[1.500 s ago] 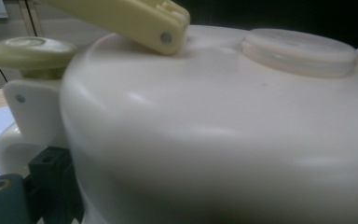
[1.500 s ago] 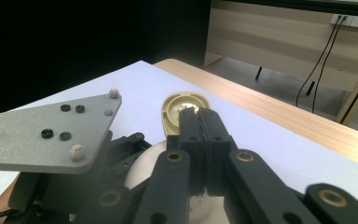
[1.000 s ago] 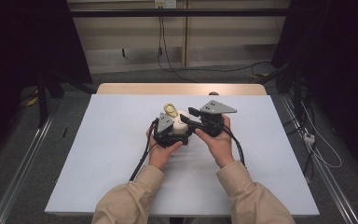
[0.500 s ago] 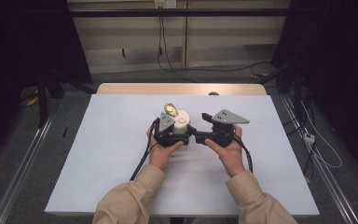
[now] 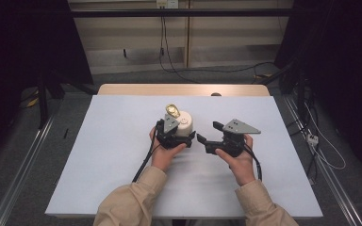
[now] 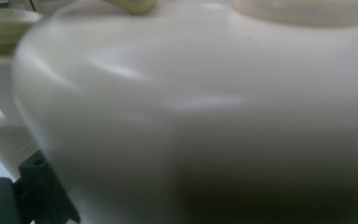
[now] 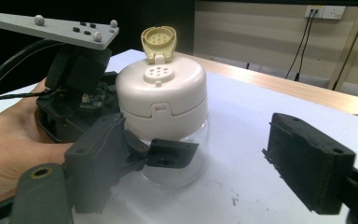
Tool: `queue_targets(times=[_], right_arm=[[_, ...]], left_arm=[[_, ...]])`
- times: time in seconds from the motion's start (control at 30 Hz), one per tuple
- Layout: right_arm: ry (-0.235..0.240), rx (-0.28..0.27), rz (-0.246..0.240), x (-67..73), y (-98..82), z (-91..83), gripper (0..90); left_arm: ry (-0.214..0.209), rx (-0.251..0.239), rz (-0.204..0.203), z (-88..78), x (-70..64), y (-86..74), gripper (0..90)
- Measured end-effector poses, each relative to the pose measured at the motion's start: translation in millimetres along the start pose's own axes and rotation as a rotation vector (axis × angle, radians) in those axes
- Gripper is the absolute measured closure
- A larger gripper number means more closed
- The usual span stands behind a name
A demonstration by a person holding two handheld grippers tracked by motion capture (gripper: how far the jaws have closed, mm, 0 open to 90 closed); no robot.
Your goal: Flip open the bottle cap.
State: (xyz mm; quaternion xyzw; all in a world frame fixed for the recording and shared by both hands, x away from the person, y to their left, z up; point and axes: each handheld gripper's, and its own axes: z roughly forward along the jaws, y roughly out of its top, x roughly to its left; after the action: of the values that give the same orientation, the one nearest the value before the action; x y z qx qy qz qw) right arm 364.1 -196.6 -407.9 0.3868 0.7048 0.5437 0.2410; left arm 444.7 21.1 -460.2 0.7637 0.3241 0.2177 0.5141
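A small clear jar (image 7: 175, 135) with a white cap (image 7: 161, 95) stands upright on the white table (image 5: 99, 155), near the middle and slightly toward the person's left. The cap's yellow flip lid (image 7: 158, 43) is hinged back and stands open, exposing a ring of shaker holes (image 7: 158, 72) in the top.

The left gripper (image 5: 173, 134) is clamped round the jar. In the right gripper view one of its black fingers (image 7: 170, 154) lies against the near wall of the glass body, just below the cap; the opposite finger is hidden behind the jar. The grip appears intended to steady the jar against tipping or turning while the lid is worked. The left gripper view is taken up by the blurred white cap (image 6: 191, 116) at very close range, consistent with the jar sitting deep between the jaws.

The right gripper (image 5: 206, 134) is spread wide and holds nothing. In its own view one jaw stands close beside the jar, the other well off to the side over bare table. It sits just to the right of the jar, apart from it, and pointed toward it (a waiting posture, in my judgement, rather than an approach).

The jar shows no contents that can be made out through the glass.

Assessment: the lid stands open and the jar is secured.
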Motion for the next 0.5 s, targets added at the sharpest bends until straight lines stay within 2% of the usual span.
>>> queue_targets(times=[0.1, 0.2, 0.33, 0.43, 0.5], right_arm=[[-0.002, 0.008, 0.002, -0.6, -3.5, -2.1, 19.1], [0.001, 0.004, 0.005, -0.2, -5.3, -4.5, 19.1], [0.002, 0.013, 0.003, -0.1, -8.3, -5.8, 18.7], [0.006, 0.013, 0.006, 0.3, -10.4, -6.9, 18.7], [0.007, 0.015, 0.005, 0.5, -11.8, -7.8, 18.7]], left_arm=[[-0.012, 0.013, -0.026, 0.5, 2.0, 0.2, 2.9], [-0.011, 0.029, -0.017, -1.0, 2.3, -0.3, 2.9], [-0.017, 0.041, -0.025, -0.7, 2.4, -0.4, 2.8], [-0.018, 0.087, -0.018, -3.1, 3.1, -1.0, 3.0], [-0.019, 0.083, -0.027, -4.6, 3.4, -1.6, 3.2]])
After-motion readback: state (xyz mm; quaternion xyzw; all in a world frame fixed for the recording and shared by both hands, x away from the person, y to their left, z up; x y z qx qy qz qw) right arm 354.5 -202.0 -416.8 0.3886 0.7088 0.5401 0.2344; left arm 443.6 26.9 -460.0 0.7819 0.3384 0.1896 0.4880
